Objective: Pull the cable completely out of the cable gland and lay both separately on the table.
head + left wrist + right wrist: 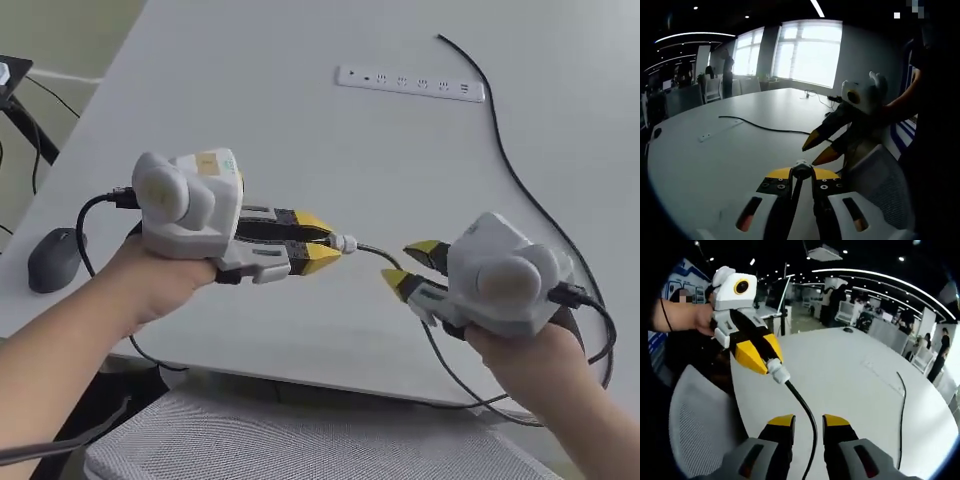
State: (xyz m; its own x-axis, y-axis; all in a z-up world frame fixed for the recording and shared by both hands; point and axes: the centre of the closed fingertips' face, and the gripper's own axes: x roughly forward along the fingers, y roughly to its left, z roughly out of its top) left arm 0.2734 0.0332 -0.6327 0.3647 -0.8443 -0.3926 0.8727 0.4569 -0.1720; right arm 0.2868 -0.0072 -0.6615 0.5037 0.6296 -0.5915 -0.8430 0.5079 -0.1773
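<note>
The cable gland (pixel 343 243) sits clamped between the yellow tips of my left gripper (pixel 318 242), held over the table (pixel 300 130) near its front edge. The black cable (pixel 375 252) runs rightward out of it and passes between the jaws of my right gripper (pixel 410 265), which stand apart.

We find most of the cable gland (pixel 346 242) hidden inside the closed jaws of the left gripper (pixel 332 243); the cable (pixel 376 252) passes from sight beneath the right gripper (pixel 398 262).
</note>
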